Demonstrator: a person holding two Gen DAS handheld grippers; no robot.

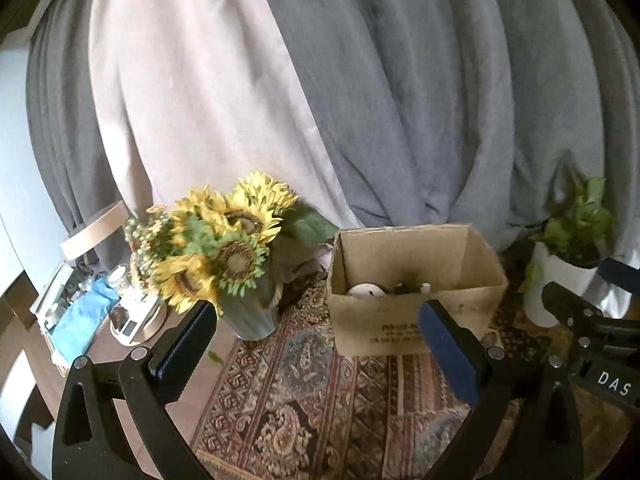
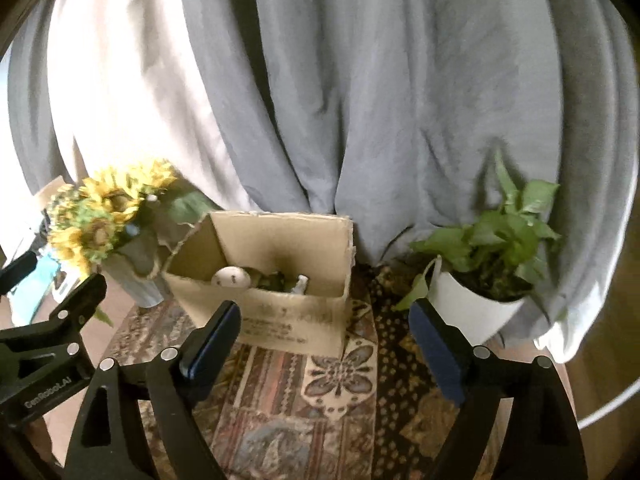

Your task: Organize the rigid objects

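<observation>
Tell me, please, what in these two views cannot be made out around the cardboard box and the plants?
- Cardboard box contents: in both wrist views the front wall hides all but a white rounded item and dark bits.
- Print on the box front: blurred, and partly covered by the left gripper fingers.
- Sunflower vase: blooms hide its rim.
- White plant pot: the right gripper finger covers its lower left side.
- Clutter beside the vase, left wrist view: too small to identify.

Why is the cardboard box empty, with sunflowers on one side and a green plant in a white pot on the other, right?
Not empty: the right wrist view shows things inside the cardboard box, including a white round object. The sunflowers and potted plant do flank it.
</observation>
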